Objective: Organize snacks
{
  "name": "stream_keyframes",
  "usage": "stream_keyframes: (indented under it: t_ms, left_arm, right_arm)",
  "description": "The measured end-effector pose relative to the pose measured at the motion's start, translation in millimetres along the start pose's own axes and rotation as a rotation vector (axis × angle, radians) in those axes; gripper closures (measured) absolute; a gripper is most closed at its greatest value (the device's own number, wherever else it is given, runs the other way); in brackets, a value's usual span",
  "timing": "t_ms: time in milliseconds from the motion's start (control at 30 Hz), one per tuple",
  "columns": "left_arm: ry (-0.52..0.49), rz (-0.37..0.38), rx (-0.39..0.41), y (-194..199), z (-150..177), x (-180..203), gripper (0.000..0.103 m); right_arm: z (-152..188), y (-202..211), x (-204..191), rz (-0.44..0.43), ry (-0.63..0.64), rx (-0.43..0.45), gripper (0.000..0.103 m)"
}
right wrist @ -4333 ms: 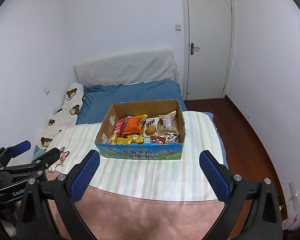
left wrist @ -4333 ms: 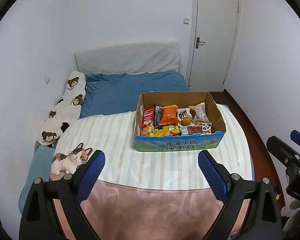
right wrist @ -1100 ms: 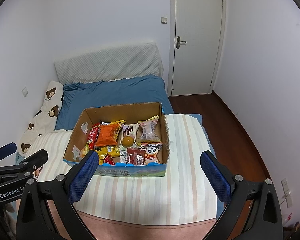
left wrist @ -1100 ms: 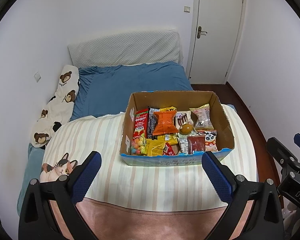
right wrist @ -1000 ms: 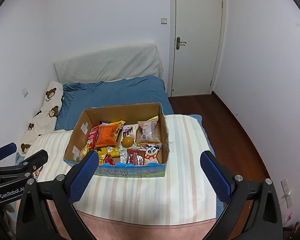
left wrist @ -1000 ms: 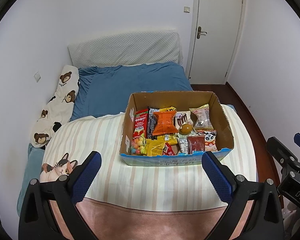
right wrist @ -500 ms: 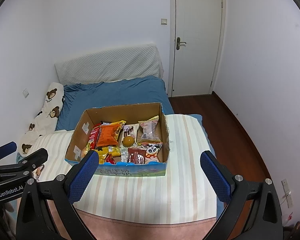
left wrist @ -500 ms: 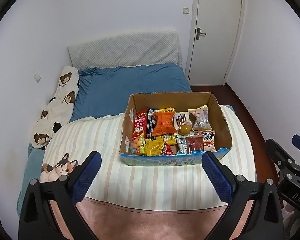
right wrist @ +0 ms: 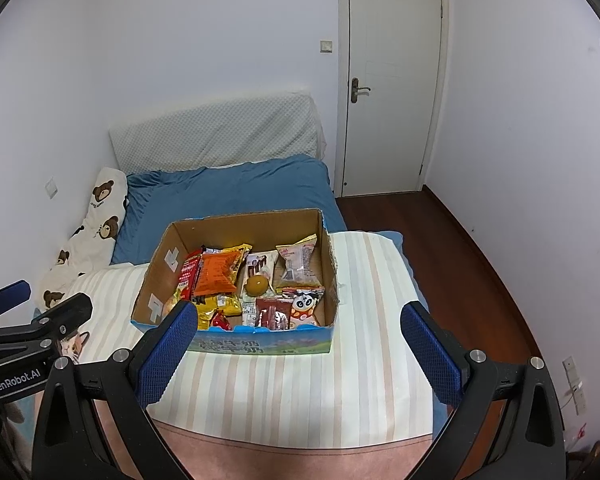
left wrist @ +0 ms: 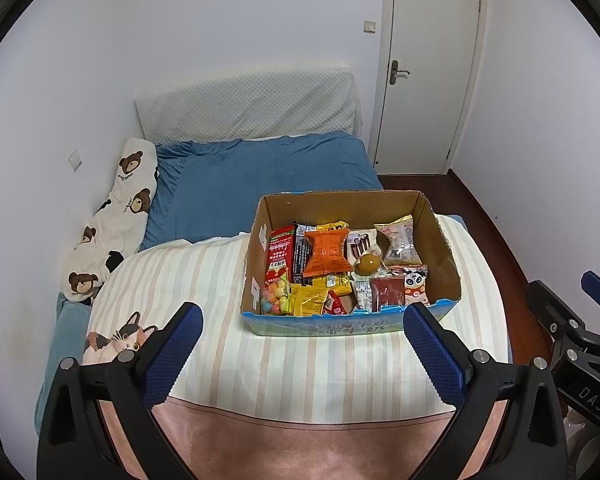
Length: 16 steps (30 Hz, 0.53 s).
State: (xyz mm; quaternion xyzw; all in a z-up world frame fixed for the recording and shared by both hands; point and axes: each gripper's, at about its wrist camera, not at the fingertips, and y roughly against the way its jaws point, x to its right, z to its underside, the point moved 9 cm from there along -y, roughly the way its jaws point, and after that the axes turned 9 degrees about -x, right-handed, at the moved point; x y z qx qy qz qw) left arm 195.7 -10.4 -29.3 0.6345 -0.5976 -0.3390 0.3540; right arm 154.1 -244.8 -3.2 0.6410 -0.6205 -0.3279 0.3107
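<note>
An open cardboard box [left wrist: 444, 240] [right wrist: 158, 268] with a blue printed front stands on the striped blanket. It holds several snack packets, among them an orange bag [left wrist: 326, 252] [right wrist: 218, 272], a red packet [left wrist: 278, 256], a panda packet [left wrist: 414, 282] [right wrist: 304, 304] and a round brown snack [left wrist: 367, 264] [right wrist: 257, 285]. My left gripper [left wrist: 302, 344] hangs open above the blanket in front of the box, with nothing between its blue pads. My right gripper [right wrist: 299, 342] is open too, just short of the box's front wall. Each gripper shows at the edge of the other's view.
The box sits on a bed with a striped blanket [left wrist: 204, 280], a pink cover [left wrist: 300, 448] near me and blue sheet [left wrist: 260, 168] behind. A bear-print pillow [left wrist: 112, 220] lies at the left wall. A shut white door [right wrist: 388, 80] and wooden floor [right wrist: 460, 248] are to the right.
Since 4.3 s ago both grippers have risen and come closer, so I look down into the box. Over the last second the views barely shift. Both grippers stay open.
</note>
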Motion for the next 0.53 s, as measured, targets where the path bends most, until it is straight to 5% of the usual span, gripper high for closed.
stream_keyframes:
  t_ms: [533]
  left_arm:
    - [-0.002, -0.001, 0.006, 2.5, 0.1, 0.5, 0.0]
  right_arm:
    - [1.6, 1.7, -0.4, 0.0, -0.005, 0.0, 0.0]
